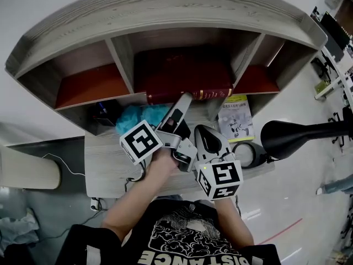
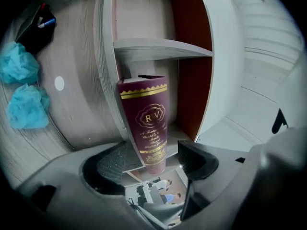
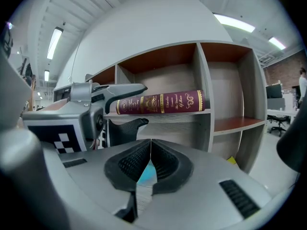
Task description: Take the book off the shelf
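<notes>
A dark red book (image 1: 187, 73) with gold lettering lies flat in the middle compartment of the grey wooden shelf (image 1: 165, 4). My left gripper (image 1: 182, 101) is open at the front end of the book (image 2: 146, 119), whose end sits between the pads without being touched. In the right gripper view one left finger (image 3: 120, 91) reaches over the book (image 3: 163, 102) and the other (image 3: 127, 126) hangs below the shelf board. My right gripper (image 1: 203, 131) is lower and to the right of it, over the desk, with its jaws (image 3: 150, 159) shut and nothing in them.
Two crumpled blue cloths (image 1: 138, 117) and a black pen holder (image 1: 102, 112) sit on the desk under the shelf at the left. A printed booklet (image 1: 236, 117) lies at the right, beside a black desk lamp (image 1: 298, 137). The side compartments have red floors.
</notes>
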`<state>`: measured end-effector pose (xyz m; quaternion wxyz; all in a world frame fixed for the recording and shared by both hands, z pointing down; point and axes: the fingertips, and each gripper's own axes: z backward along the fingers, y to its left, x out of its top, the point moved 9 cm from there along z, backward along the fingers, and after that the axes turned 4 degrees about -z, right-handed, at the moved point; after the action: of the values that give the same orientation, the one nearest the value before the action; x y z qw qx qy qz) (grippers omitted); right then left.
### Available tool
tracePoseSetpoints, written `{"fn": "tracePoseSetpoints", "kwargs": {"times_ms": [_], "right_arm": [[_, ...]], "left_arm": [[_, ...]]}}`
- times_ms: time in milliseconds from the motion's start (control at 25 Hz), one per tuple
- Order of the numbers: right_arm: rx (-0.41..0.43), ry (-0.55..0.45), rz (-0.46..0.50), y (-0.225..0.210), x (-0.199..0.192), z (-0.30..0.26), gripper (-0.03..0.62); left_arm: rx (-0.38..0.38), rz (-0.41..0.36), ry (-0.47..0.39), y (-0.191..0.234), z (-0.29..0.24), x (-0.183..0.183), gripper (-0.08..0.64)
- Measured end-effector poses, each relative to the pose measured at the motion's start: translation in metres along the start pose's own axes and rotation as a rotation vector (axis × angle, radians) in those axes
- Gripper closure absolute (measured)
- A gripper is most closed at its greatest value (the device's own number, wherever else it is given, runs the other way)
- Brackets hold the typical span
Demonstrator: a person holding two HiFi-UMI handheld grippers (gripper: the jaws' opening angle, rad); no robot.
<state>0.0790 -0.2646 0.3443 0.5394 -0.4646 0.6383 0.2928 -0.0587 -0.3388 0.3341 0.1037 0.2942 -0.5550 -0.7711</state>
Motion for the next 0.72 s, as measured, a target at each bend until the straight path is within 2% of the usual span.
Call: {"fn": "tracePoseSetpoints", "kwargs": {"times_ms": [360, 400, 440, 480, 720], "right_arm": [[0.000, 0.001, 0.005, 0.002, 0.000, -0.006, 0.575], [-0.002, 0.002, 0.003, 0.001, 0.000, -0.006, 0.575], [-0.003, 0.003, 0.002, 0.001, 0.000, -0.006, 0.575], [-0.004, 0.004, 0.002, 0.001, 0.000, -0.006, 0.575], [-0.005, 0.005, 0.002, -0.001, -0.001, -0.003, 0.575]], "left_arm": [[0.033, 0.166, -0.026, 0.008, -0.014, 0.014, 0.227], [0.030, 0.180, -0.028, 0.008, -0.015, 0.014, 0.236], [0.025, 0.191, -0.030, 0.007, -0.014, 0.014, 0.308], [0.020, 0.198, -0.033, 0.006, -0.014, 0.014, 0.339], [-0.011, 0.195, -0.046, 0.007, -0.011, 0.013, 0.351]]}}
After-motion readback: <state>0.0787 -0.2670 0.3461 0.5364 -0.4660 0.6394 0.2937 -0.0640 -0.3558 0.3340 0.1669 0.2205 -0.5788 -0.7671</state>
